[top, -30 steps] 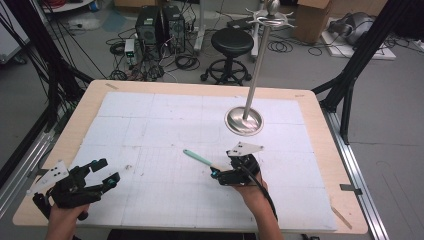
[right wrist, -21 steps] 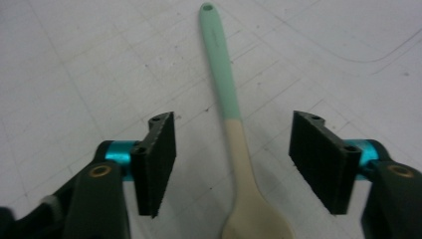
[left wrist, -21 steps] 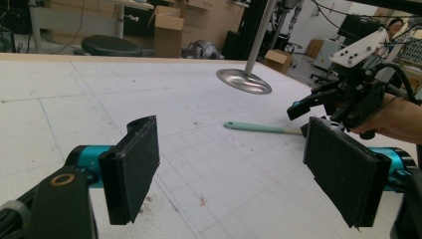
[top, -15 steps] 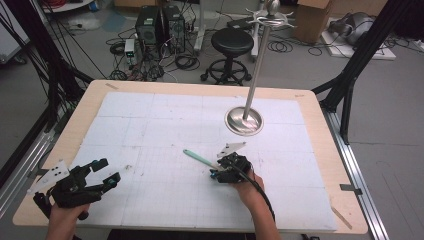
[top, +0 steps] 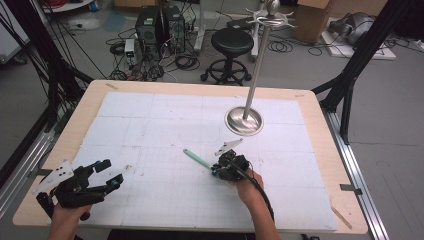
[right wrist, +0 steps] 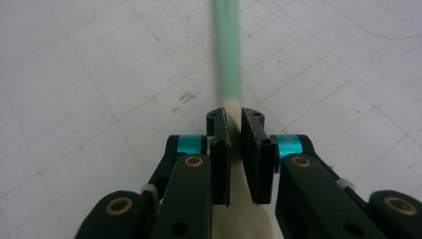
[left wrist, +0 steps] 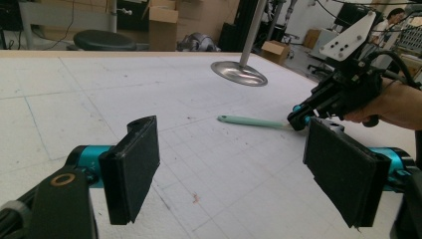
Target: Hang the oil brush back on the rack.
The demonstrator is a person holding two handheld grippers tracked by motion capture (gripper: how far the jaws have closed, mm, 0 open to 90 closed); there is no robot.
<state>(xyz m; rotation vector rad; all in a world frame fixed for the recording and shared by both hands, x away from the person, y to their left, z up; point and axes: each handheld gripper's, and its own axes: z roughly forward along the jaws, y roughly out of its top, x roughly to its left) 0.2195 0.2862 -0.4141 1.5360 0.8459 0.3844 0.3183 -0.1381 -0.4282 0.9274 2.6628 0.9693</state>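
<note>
**Spatula pinched on the gridded table**

A white gridded sheet (top: 165, 125) covers the wooden table (top: 320, 145); behind it, grey floor, cables, a black stool (top: 231, 42); no writing is legible. The right gripper (right wrist: 234, 130) has just been closing and now pinches the mint-handled spatula (top: 196, 158), lying near the metal stand (top: 245, 121); the left gripper (left wrist: 231, 164) gapes wide, holding nothing.

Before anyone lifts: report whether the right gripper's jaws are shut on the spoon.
Shut on it. The right gripper has just been closing its jaws, and they now pinch the wooden spoon lying flat on the table.
</note>
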